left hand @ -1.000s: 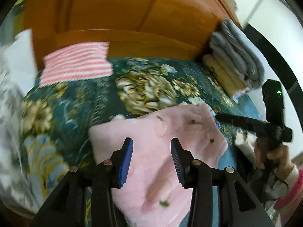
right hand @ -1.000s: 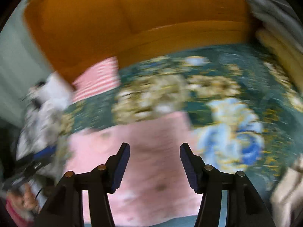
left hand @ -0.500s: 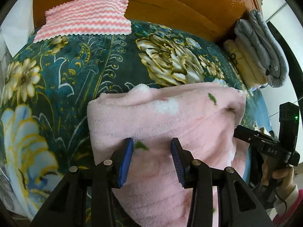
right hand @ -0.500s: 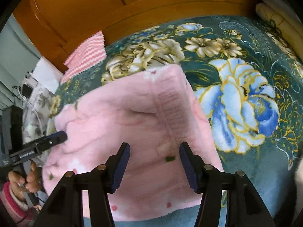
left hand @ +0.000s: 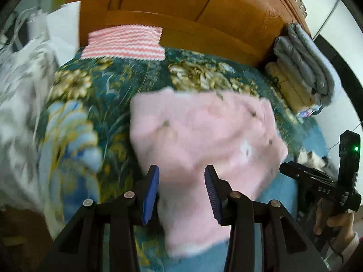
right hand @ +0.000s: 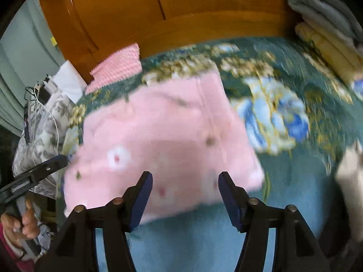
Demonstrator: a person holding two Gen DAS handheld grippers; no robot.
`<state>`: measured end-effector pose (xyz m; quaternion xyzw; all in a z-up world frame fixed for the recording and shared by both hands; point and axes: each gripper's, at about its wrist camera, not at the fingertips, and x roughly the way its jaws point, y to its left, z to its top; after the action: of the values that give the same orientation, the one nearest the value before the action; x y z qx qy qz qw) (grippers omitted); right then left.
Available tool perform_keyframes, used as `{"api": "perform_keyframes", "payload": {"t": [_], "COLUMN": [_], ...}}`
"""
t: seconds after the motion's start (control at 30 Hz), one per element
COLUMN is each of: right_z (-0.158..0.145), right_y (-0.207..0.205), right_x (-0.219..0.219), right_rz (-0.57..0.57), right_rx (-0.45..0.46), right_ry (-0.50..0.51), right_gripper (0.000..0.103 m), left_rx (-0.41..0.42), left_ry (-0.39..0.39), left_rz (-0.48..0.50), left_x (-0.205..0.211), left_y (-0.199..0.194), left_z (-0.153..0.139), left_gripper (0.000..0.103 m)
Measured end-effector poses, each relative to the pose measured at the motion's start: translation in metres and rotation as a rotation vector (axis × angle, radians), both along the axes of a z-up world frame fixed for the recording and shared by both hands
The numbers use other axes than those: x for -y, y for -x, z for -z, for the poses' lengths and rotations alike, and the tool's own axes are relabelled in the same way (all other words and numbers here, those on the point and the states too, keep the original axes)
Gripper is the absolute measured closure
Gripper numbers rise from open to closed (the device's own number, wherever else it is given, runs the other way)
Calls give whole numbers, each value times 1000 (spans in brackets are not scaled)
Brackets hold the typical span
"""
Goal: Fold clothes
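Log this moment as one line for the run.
pink garment folded on bedspread | left gripper open | right gripper open

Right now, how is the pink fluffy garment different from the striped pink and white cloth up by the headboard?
The pink fluffy garment is plain pink with small scattered motifs; the striped cloth carries pink and white zigzag bands. The garment lies mid-bed, right ahead of both open grippers, left and right; the cloth sits far back against the wooden headboard. The garment looks larger and plusher. Both lie flat on the floral bedspread.
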<state>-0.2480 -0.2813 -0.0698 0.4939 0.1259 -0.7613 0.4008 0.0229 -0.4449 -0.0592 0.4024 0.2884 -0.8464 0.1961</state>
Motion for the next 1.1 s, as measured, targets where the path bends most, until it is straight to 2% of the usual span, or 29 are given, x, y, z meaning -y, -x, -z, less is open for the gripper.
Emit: {"api": "perform_keyframes", "payload": {"t": [0.1, 0.23, 0.3, 0.33, 0.53, 0.67, 0.73, 0.8, 0.9, 1.0, 1.1], "right_z": [18, 39, 49, 53, 66, 77, 81, 82, 83, 84, 85], "right_y": [-16, -32, -35, -37, -44, -51, -53, -54, -55, -57, -61], "right_x": [-17, -30, -34, -35, -36, -28, -23, -20, -18, -17, -17], "right_rz": [39, 75, 98, 106, 114, 96, 79, 70, 68, 71, 73], "right_rx": [27, 18, 15, 12, -54, -81, -91, -103, -120, -139, -162], "right_ry": [-8, -36, -51, -54, -52, -77, -88, -87, -80, -71, -64], "right_gripper": [37, 26, 24, 20, 5, 2, 2, 2, 1, 0, 0], "left_rx": [21, 60, 70, 75, 120, 164, 160, 147, 156, 202, 191], "left_ry": [31, 59, 127, 160, 223, 254, 274, 258, 306, 295, 297], "left_rz": [-16, -16, -26, -30, -73, -88, -98, -99, -55, -18, -36], "left_x": [-29, -63, -76, -83, -92, -87, -83, -82, -94, -98, -97], "left_y": [-15, -21, -19, -18, -8, -9, -10, -13, -17, -17, -13], "left_z": [7, 22, 28, 31, 40, 49, 52, 53, 58, 70, 71], "left_gripper": [61, 60, 57, 56, 55, 54, 51, 51, 51, 51, 49]}}
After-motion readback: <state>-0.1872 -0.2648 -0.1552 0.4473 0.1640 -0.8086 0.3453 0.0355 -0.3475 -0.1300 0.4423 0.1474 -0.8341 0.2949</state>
